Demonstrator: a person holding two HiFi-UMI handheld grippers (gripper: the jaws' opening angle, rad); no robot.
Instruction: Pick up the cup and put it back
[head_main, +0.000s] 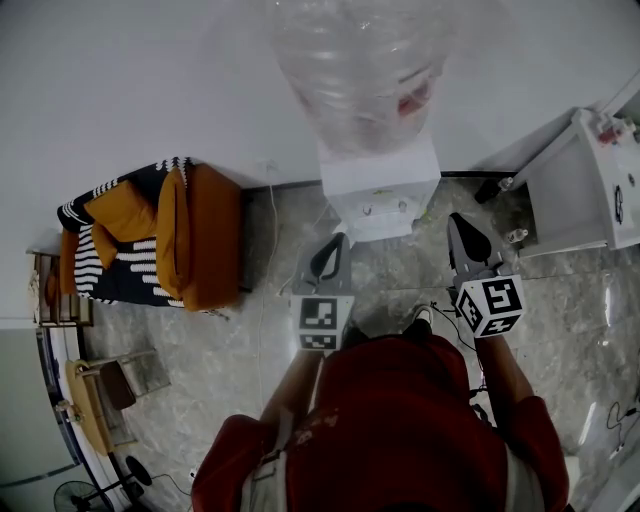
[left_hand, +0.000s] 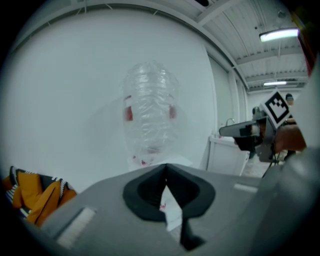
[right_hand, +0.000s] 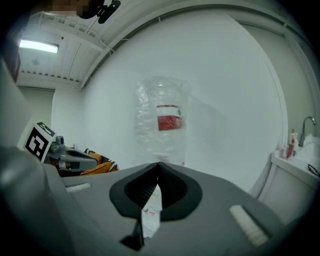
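No cup shows in any view. A white water dispenser (head_main: 380, 190) stands against the wall with a large clear bottle (head_main: 352, 65) on top. Both grippers point at it from a short way off. My left gripper (head_main: 338, 240) is shut and holds nothing; in its own view the jaw tips (left_hand: 165, 168) meet below the bottle (left_hand: 150, 112). My right gripper (head_main: 456, 219) is also shut and empty, its tips (right_hand: 158, 166) closed under the bottle (right_hand: 163, 117) with its red label. Each gripper shows in the other's view: the right gripper (left_hand: 248, 132), the left gripper (right_hand: 70, 160).
An orange armchair (head_main: 203, 235) with a striped black-and-white blanket stands left of the dispenser. A white cabinet with a sink (head_main: 590, 180) stands at the right, its tap (right_hand: 305, 129) visible. The floor is grey marble tile (head_main: 250, 350). A cable (head_main: 268, 230) runs down the wall.
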